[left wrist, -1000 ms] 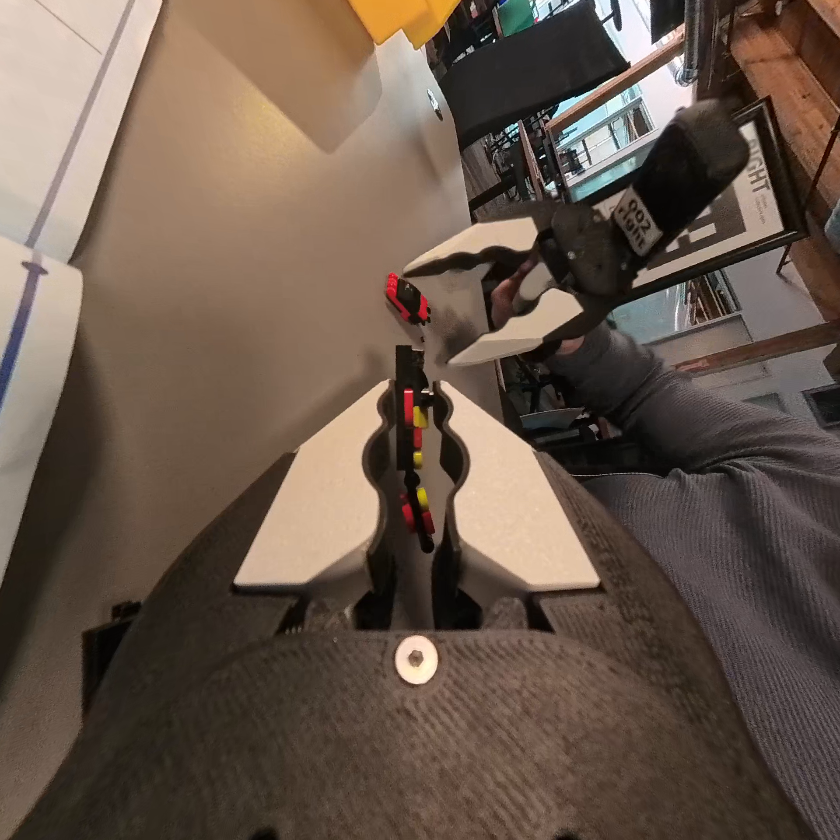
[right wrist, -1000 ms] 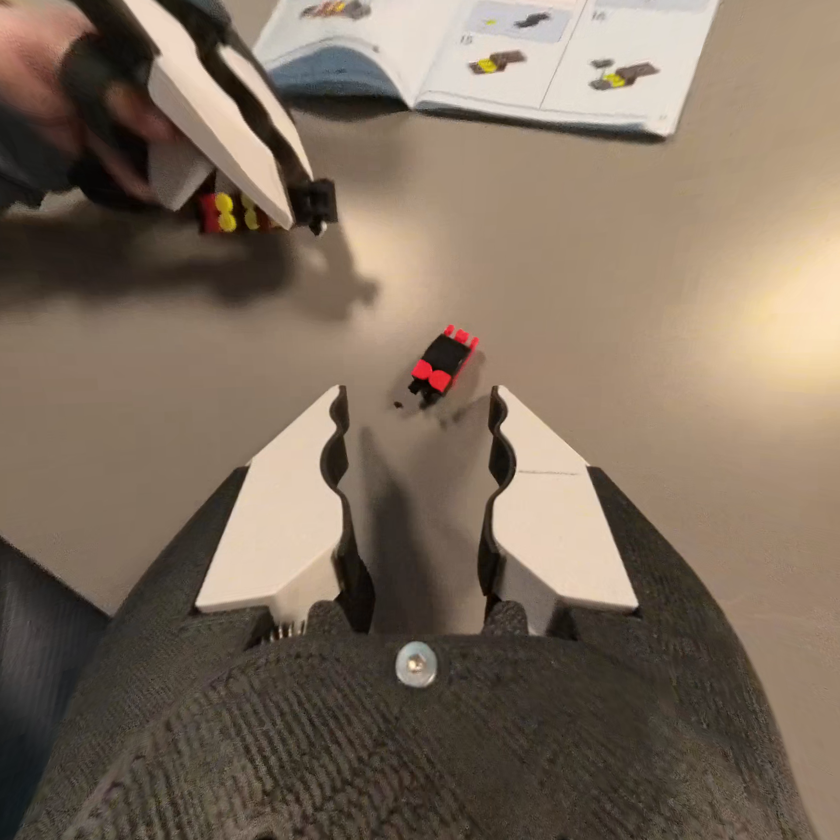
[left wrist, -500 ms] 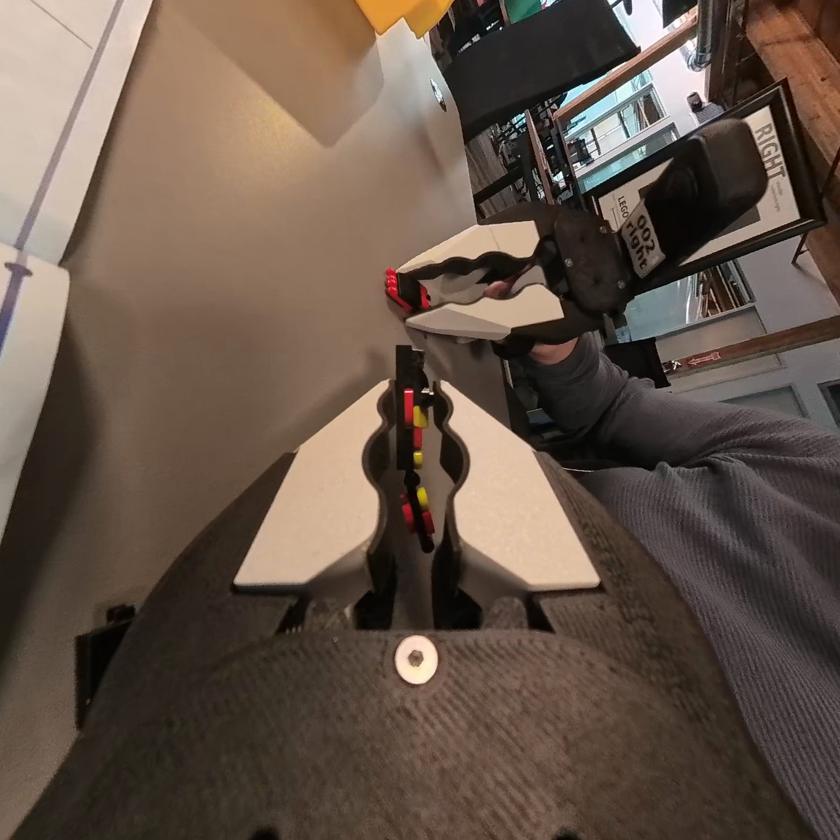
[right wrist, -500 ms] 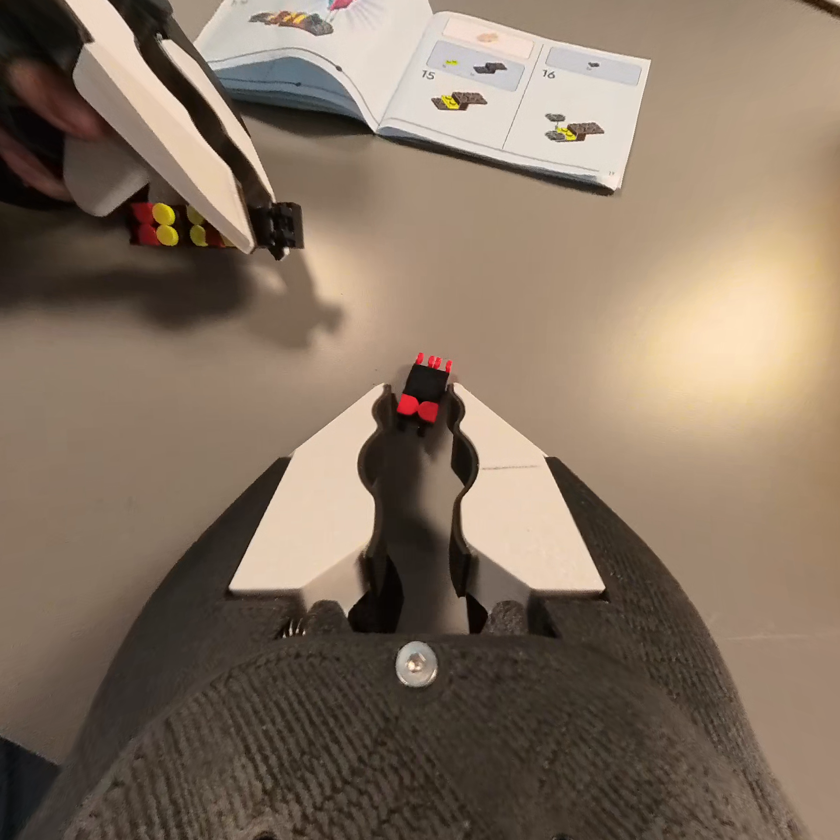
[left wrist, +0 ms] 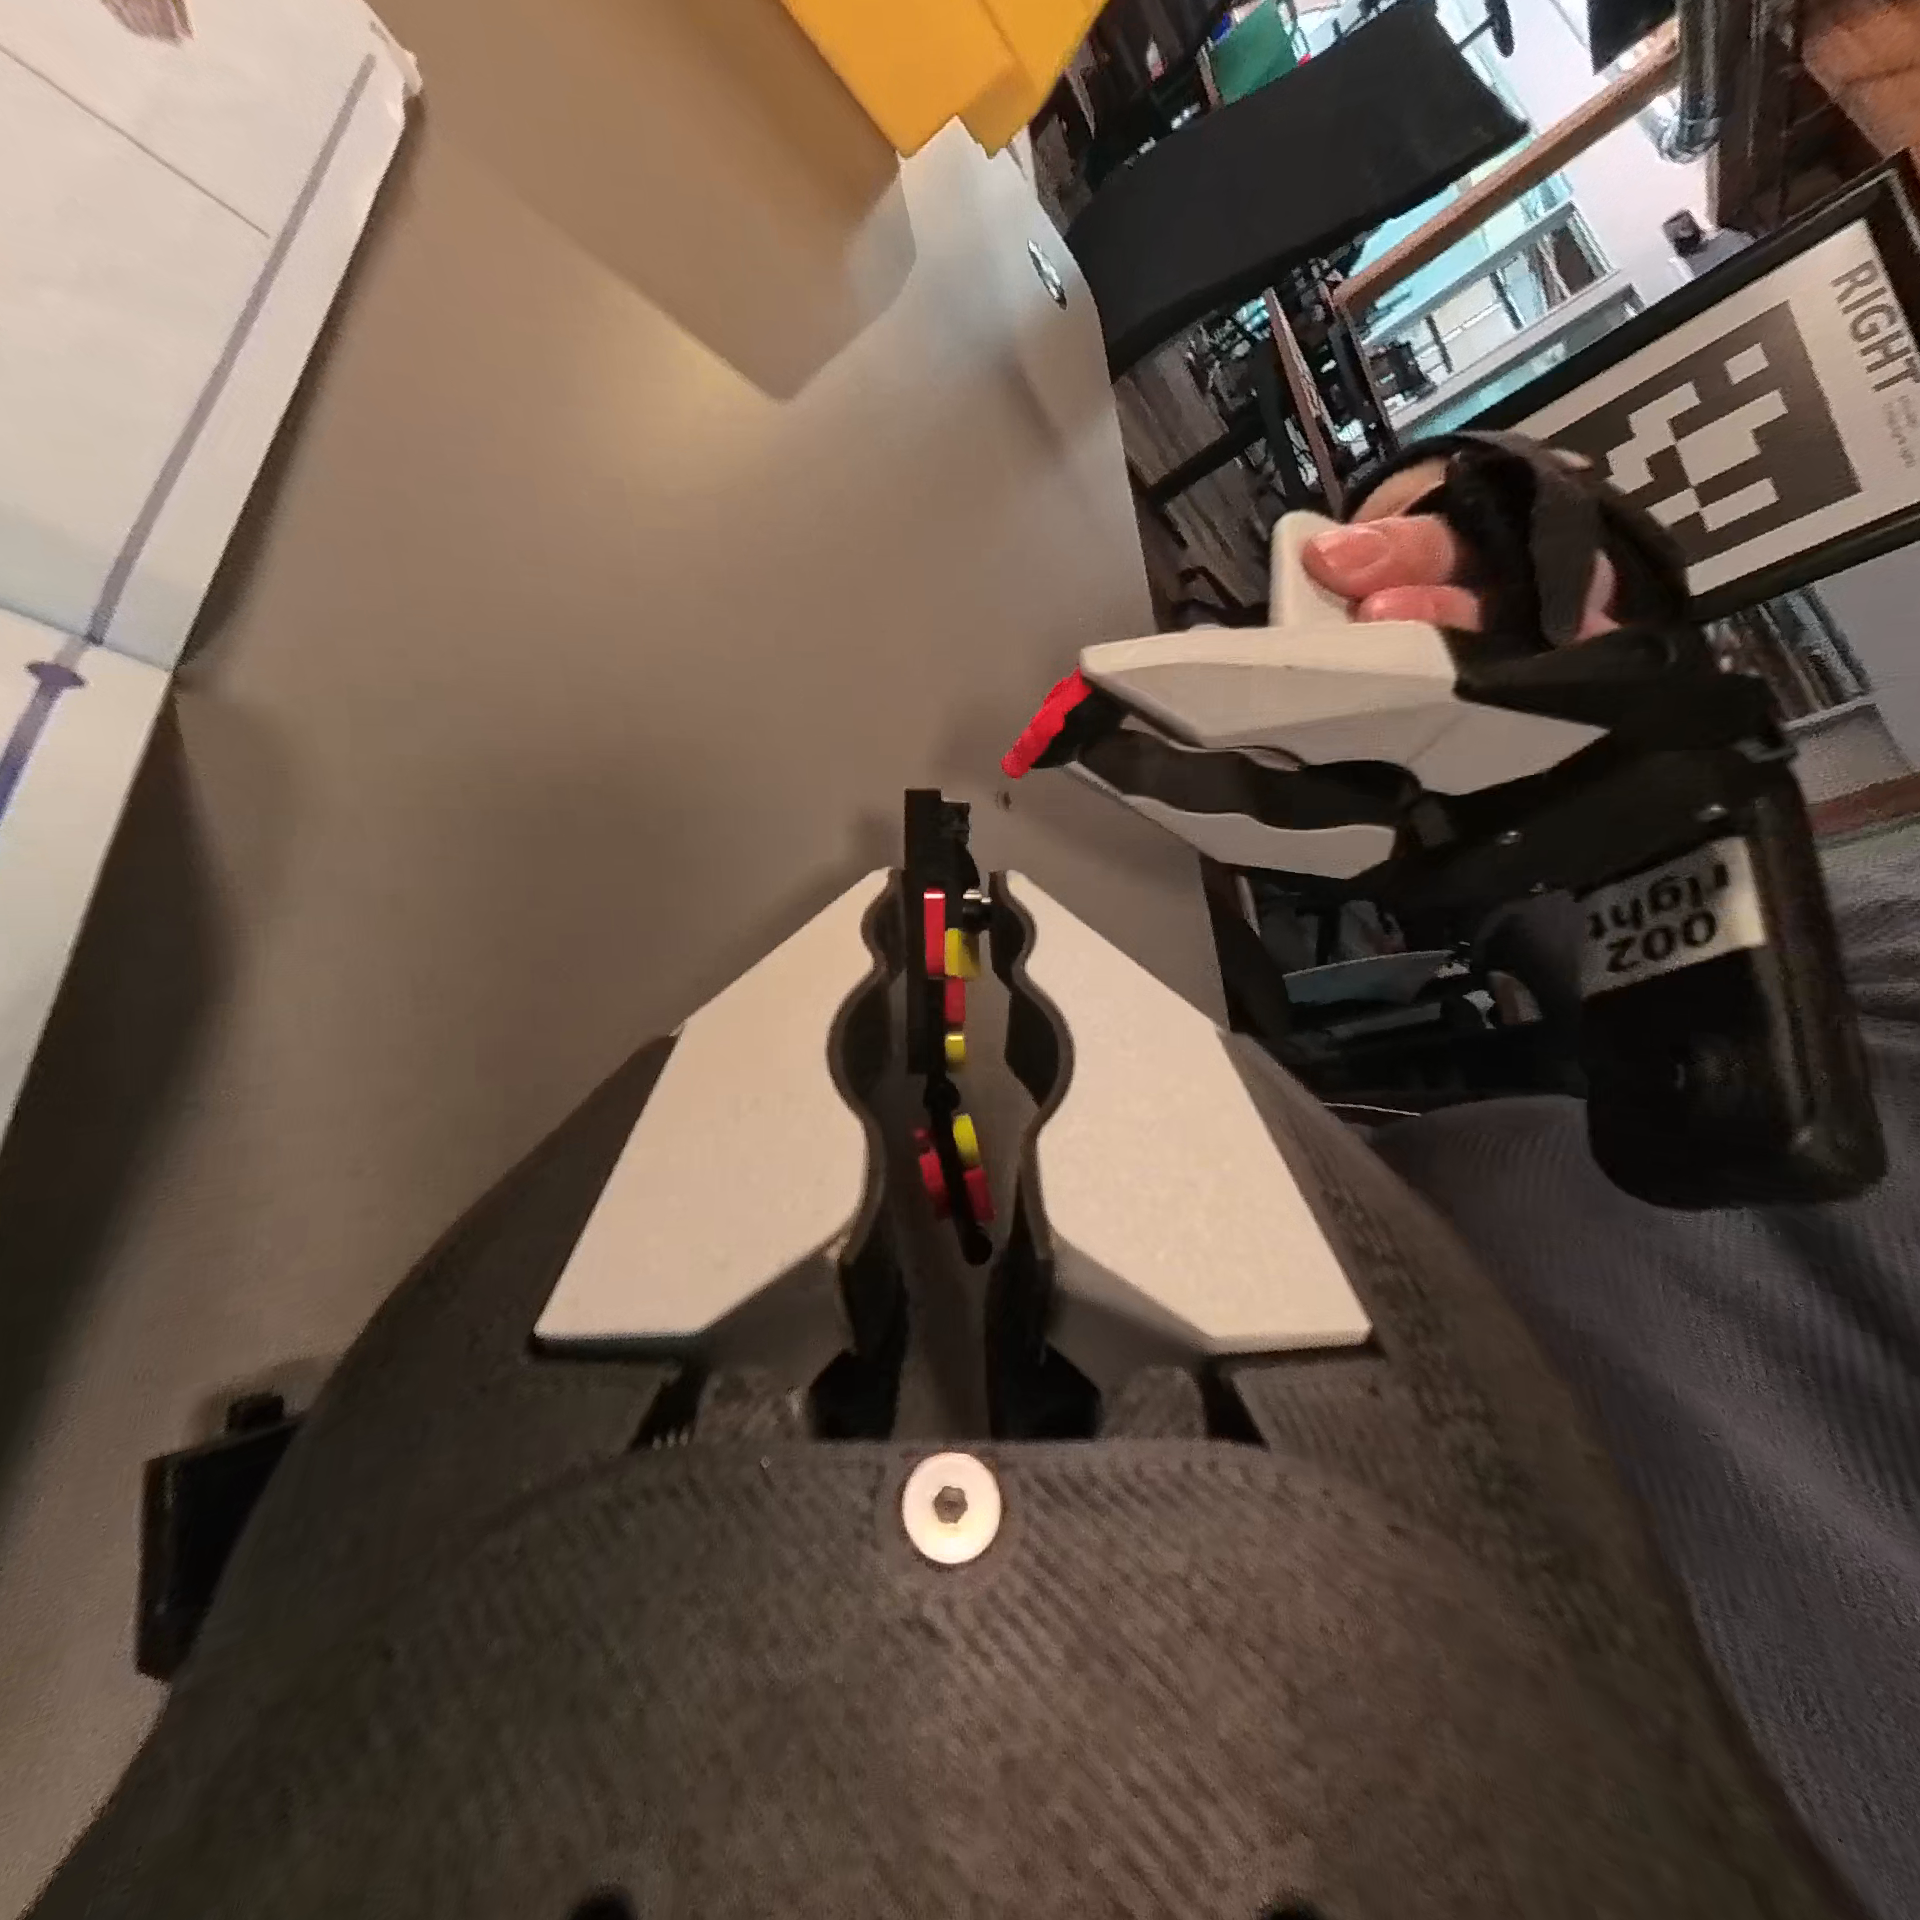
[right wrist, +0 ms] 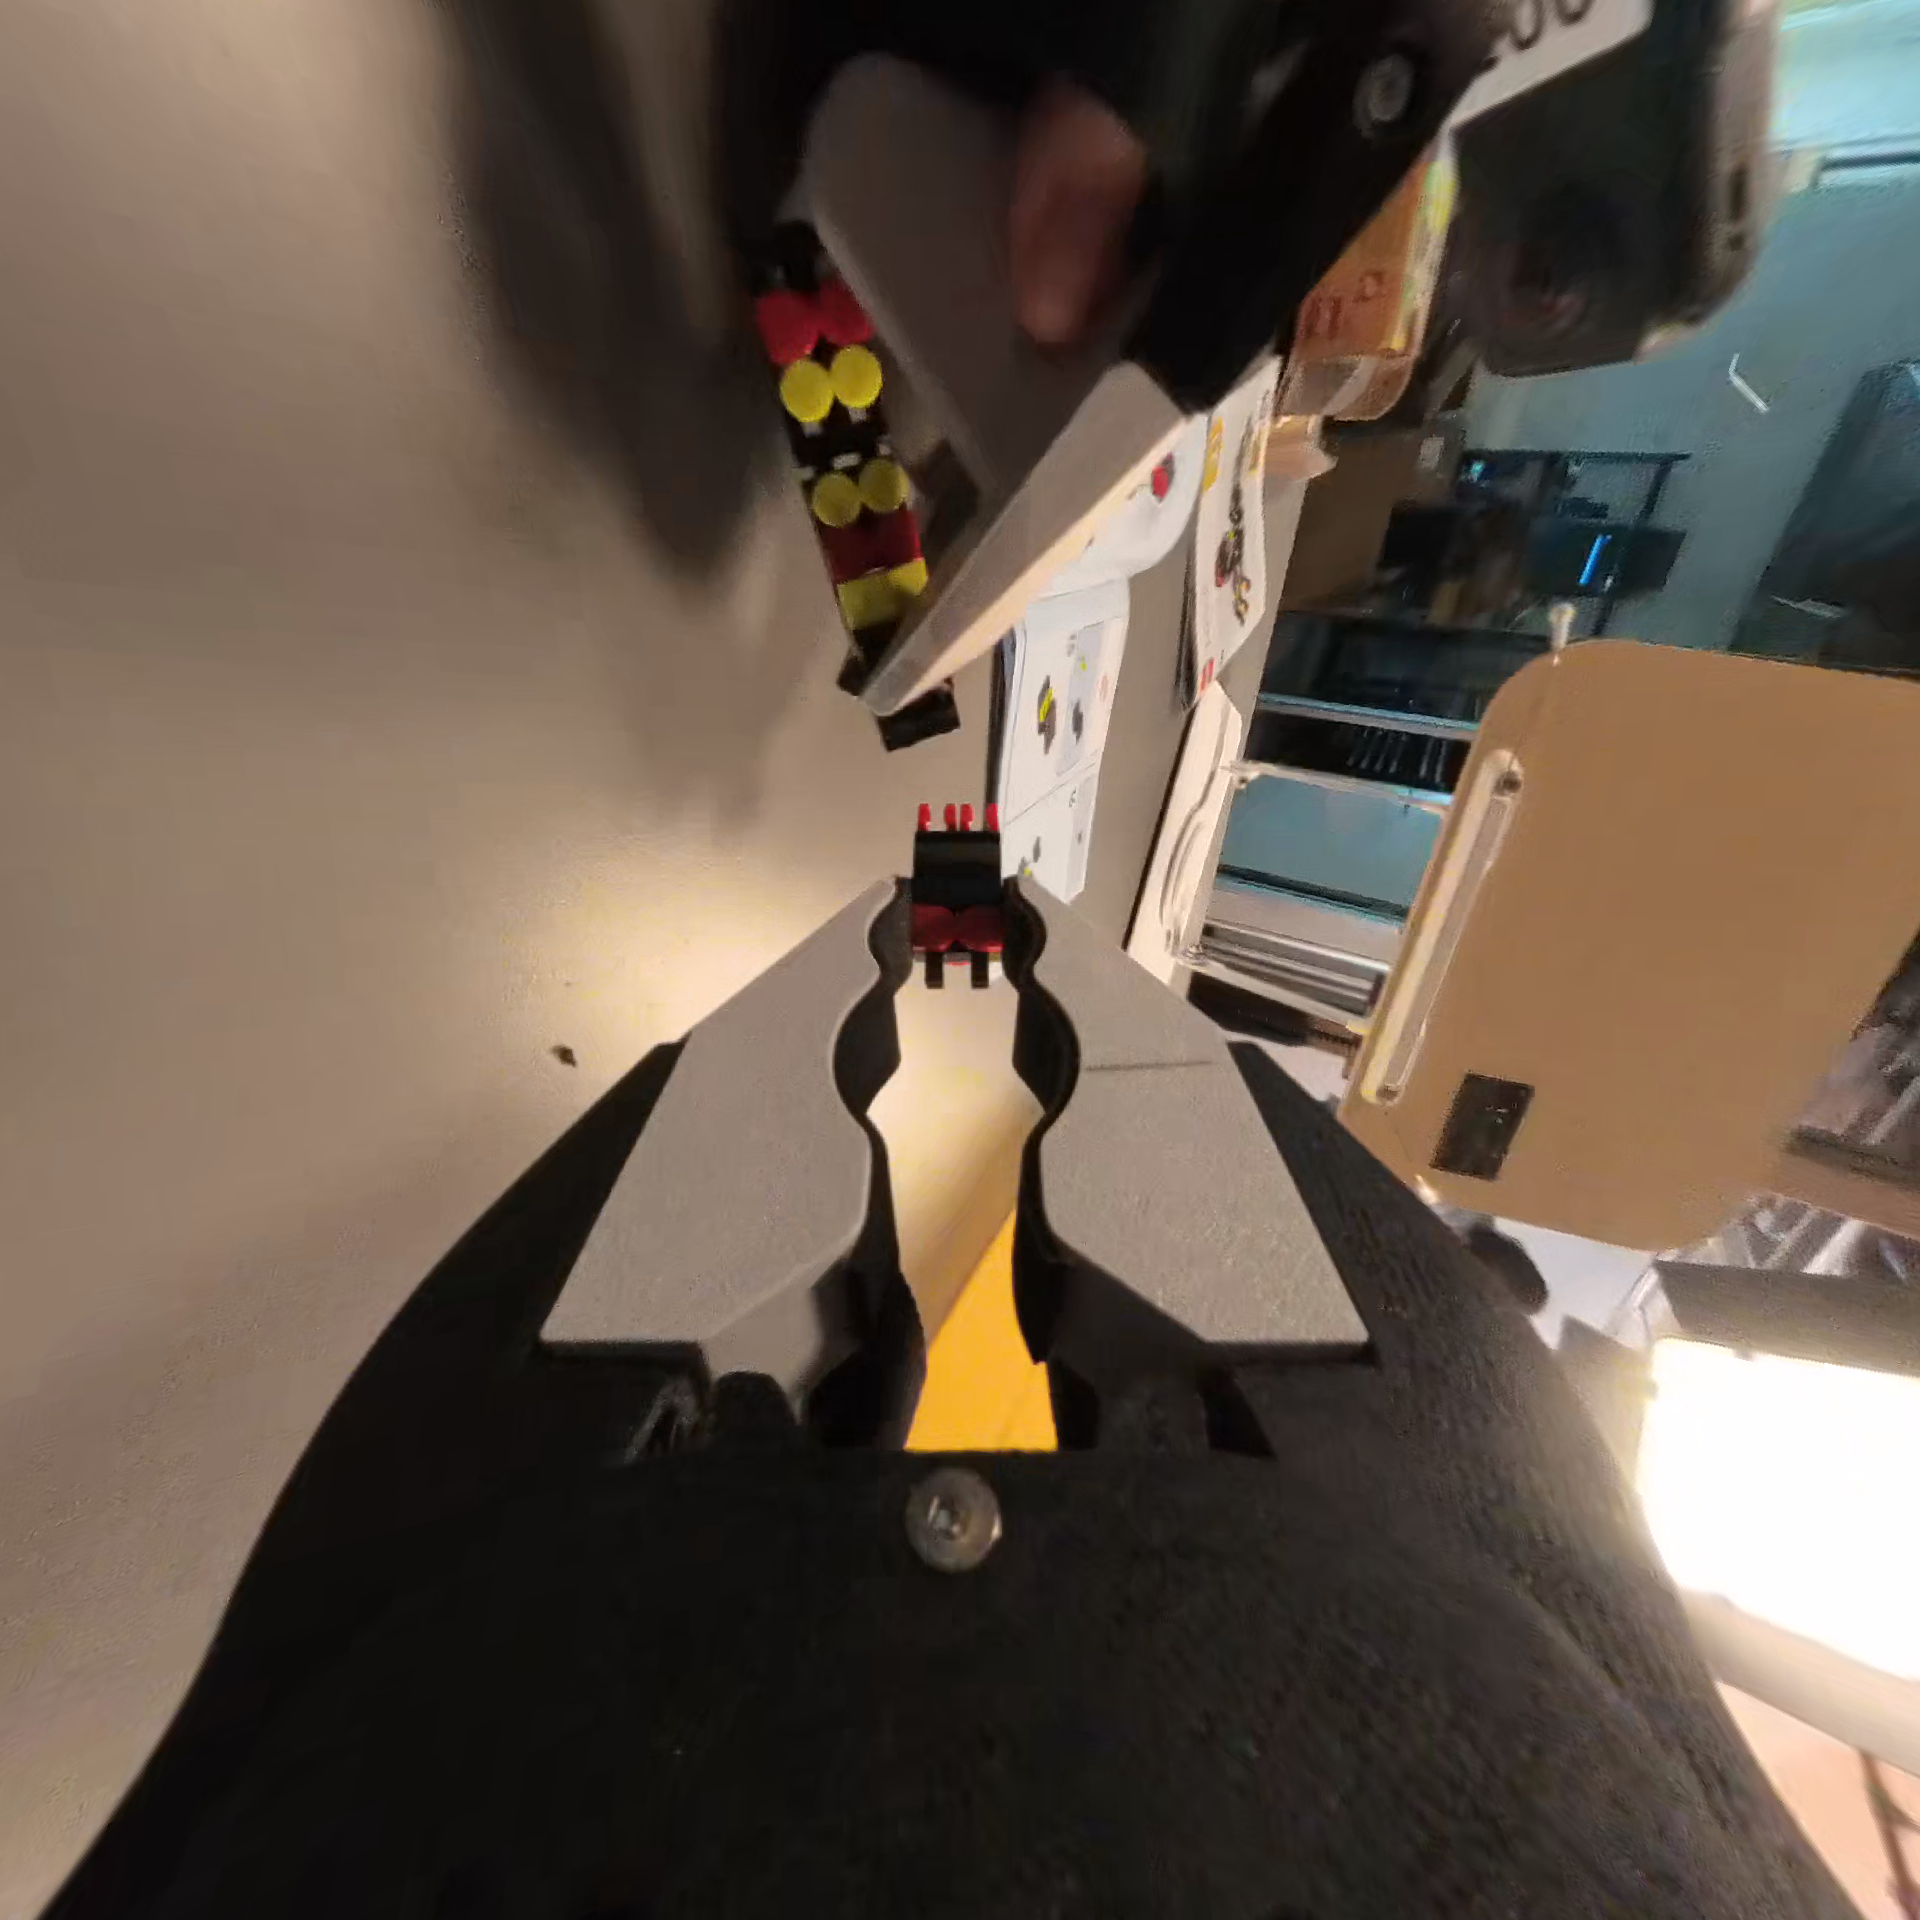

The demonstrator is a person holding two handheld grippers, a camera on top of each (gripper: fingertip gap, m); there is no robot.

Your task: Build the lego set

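1. Right now the small red-and-black lego piece (right wrist: 956,904) is sitting pinched at the very tips of the right gripper (right wrist: 951,914), whose two fingers are pressing in on its sides; its red prongs are pointing forward past the tips.
2. From the left wrist view the same piece (left wrist: 1044,722) is showing as a red edge poking out of the right gripper (left wrist: 1081,743), lifted clear of the tan tabletop (left wrist: 520,623).
3. Just ahead of it, the long black lego strip (left wrist: 940,997) with red and yellow studs is being clamped edge-on between the closed fingers of the left gripper (left wrist: 940,883), its black end sticking out beyond the tips.
4. In the right wrist view that strip (right wrist: 847,468) is hanging under the left gripper (right wrist: 904,686), near the small piece but not touching it; this part is blurred.
5. A person's hand (left wrist: 1392,571) in a dark fingerless glove is squeezing the right gripper's handle, which is wearing a white label with printed characters.
6. Farther out, an open instruction booklet (right wrist: 1070,727) with printed build diagrams is lying on the table.
7. A yellow box (left wrist: 935,62) is resting at the table's far side.
8. Beyond the table a black-framed sign (left wrist: 1766,395) is bearing a blocky marker pattern and lettering.
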